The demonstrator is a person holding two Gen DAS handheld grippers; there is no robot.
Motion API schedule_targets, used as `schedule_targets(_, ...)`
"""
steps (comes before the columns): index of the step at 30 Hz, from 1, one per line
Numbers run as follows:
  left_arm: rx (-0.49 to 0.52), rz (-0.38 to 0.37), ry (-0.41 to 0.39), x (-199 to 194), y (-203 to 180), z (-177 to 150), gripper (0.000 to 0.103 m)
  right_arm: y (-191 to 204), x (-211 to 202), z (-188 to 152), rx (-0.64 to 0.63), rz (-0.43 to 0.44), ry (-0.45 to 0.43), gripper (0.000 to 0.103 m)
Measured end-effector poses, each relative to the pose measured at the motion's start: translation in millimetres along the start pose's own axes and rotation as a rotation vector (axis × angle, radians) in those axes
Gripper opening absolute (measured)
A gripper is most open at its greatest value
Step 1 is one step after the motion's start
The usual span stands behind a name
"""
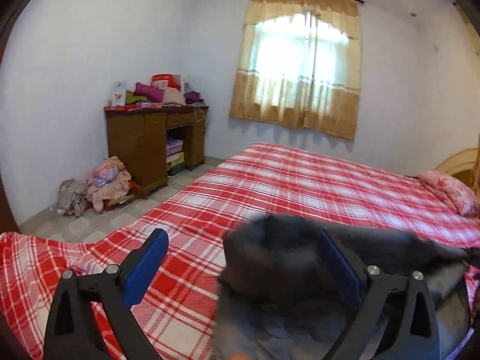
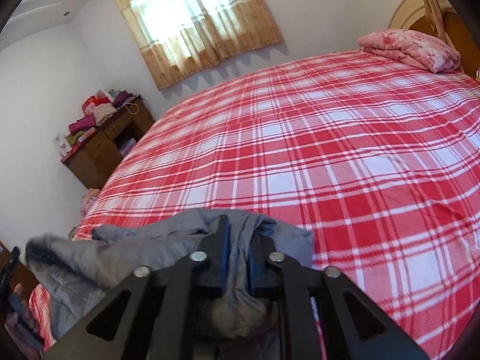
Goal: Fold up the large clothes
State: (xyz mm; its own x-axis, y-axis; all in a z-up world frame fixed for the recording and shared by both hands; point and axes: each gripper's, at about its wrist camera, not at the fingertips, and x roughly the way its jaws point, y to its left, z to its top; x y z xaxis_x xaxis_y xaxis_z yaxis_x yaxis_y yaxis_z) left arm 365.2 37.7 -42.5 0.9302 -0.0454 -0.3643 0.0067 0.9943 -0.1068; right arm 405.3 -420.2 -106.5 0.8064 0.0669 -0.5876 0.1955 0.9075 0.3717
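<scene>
On the near edge of the bed (image 2: pixel 300 156), over its red plaid sheet, a grey padded jacket (image 2: pixel 126 255) is seen lying in a loose heap — bunched, not yet spread. Left gripper (image 1: pixel 243 258) is held wide open, blue pads well apart; the dark bulk of the garment is blurred between them and is touched by neither pad, as far as can be told. Right gripper (image 2: pixel 237 252) is narrowed around a gathered fold of grey cloth, which is caught between the blue pads; whether it is firmly pinched or merely lodged there cannot be settled from this view, since the jaws are not fully shut. Quilting is visible on the near left part of the jacket, so some bulk and spring is to be expected — soft, light for its size, inclined to puff back up after being pressed, and probably slippery on its shell. A hold would best be taken at firm edges: hem, shoulder seams or collar, where several layers are stitched together, not at the loose middle. Plenty of sheet is left free beyond it for spreading. A pink folded quilt (image 2: pixel 411 48) is kept well apart at the headboard.
</scene>
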Motion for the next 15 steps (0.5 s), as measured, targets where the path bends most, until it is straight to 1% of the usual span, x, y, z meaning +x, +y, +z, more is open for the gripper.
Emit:
schedule_targets(1,0.027,-0.005,0.0,-1,-8,-1,0.099,0,4,5,0.01,-0.003,-0.006,0.039)
schedule_targets(2,0.055,-0.007,-0.004,-3,-16,-2,0.099,0,5,10,0.025,-0.01,-0.02,0.062)
schedule_targets(3,0.092,-0.008,-0.01,-5,-26,-3,0.099,0,2,14,0.041,-0.018,-0.046,0.081)
schedule_targets(4,0.139,-0.006,-0.015,-6,-39,-3,0.099,1,-6,19,0.056,-0.021,-0.085,0.084)
schedule_targets(7,0.264,-0.003,-0.026,-2,-76,-6,0.099,20,-20,25,0.022,-0.062,-0.118,0.084)
schedule_targets(9,0.31,-0.013,-0.034,5,-94,-9,0.099,45,-27,20,-0.036,-0.03,-0.105,0.081)
schedule_targets(10,0.333,-0.023,-0.031,12,-104,-12,0.099,58,-26,16,-0.074,-0.028,-0.09,0.08)
schedule_targets(11,0.35,-0.021,-0.019,19,-112,-14,0.099,78,-23,9,-0.134,-0.018,-0.066,0.077)
schedule_targets(13,0.376,-0.015,0.003,39,-127,-20,0.099,107,-10,-5,-0.221,0.017,-0.003,0.065)
schedule_targets(14,0.383,-0.006,0.018,50,-132,-22,0.1,120,-1,-13,-0.257,0.026,0.032,0.054)
schedule_targets(15,0.383,0.012,0.035,62,-136,-24,0.1,131,8,-19,-0.29,0.028,0.054,0.051)
